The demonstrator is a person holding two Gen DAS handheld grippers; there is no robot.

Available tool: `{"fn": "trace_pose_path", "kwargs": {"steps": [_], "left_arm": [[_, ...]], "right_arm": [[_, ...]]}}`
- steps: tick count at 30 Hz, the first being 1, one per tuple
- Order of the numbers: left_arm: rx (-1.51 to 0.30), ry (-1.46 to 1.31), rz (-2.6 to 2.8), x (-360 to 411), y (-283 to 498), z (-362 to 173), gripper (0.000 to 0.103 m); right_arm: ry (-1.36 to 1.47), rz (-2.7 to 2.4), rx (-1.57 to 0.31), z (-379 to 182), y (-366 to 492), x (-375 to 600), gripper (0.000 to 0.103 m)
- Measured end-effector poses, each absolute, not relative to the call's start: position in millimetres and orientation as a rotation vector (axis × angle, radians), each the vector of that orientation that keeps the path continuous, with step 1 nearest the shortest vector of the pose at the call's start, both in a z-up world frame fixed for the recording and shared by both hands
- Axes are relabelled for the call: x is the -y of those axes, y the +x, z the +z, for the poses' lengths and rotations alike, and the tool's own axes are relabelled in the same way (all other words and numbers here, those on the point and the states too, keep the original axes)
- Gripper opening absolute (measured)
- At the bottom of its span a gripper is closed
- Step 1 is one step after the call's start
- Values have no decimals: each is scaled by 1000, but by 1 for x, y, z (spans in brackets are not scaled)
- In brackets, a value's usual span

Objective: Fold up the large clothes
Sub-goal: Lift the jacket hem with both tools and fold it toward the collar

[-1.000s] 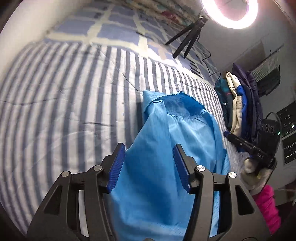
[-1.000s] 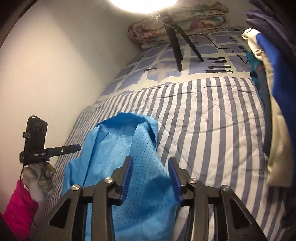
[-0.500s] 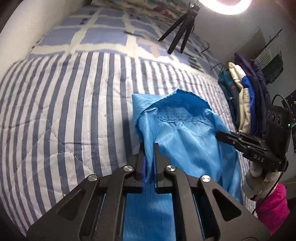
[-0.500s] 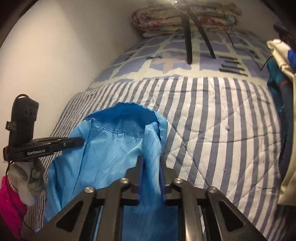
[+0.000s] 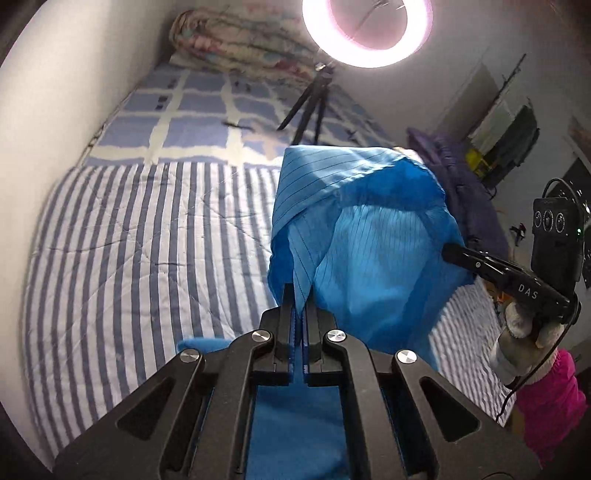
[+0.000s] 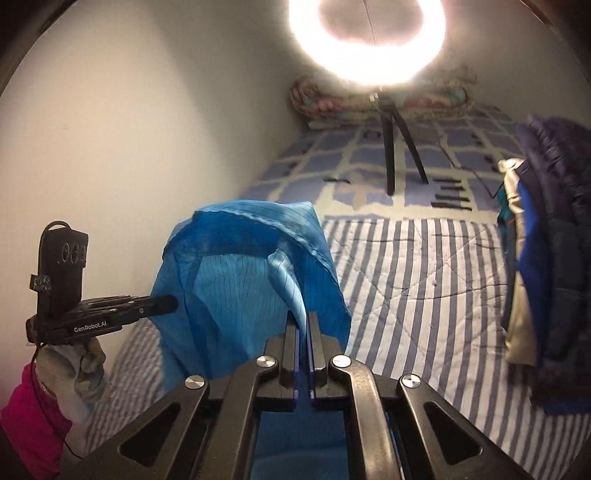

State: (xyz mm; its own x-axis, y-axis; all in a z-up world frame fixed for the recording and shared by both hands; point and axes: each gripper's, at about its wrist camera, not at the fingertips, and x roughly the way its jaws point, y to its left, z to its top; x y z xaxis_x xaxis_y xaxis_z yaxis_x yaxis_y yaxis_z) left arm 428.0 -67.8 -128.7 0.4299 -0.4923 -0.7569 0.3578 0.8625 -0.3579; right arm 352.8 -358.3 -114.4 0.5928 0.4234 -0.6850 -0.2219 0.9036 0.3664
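A striped bed (image 5: 129, 258) fills both views, with a ring light (image 5: 367, 33) on a tripod (image 6: 391, 147) at its far end. Above the bed hangs the blue garment (image 5: 362, 240), lifted clear, probably so it drapes straight for a fold. The left gripper (image 5: 300, 314) and right gripper (image 6: 303, 332) each have jaws clamped tight on one edge of the garment. Only the right view shows the clothes pile (image 6: 546, 258) up close; only the left view shows the shelf clutter (image 5: 509, 147) by the far wall.
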Motion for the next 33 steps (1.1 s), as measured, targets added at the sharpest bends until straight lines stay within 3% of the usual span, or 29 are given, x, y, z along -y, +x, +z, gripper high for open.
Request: {"fn": "trace_pose_path", "kwargs": {"steps": [8, 14, 23, 33], "left_arm": [[-930, -103, -578, 73, 333, -74, 0], [-911, -82, -601, 72, 264, -64, 0], [-954, -79, -570, 59, 163, -109, 0], [-1063, -23, -531, 42, 94, -176, 0]], "right_arm": [[235, 392, -831, -76, 257, 353, 0], [202, 394, -834, -71, 175, 348, 0], [176, 424, -901, -106, 72, 324, 0], [146, 444, -1024, -173, 15, 299, 0]]}}
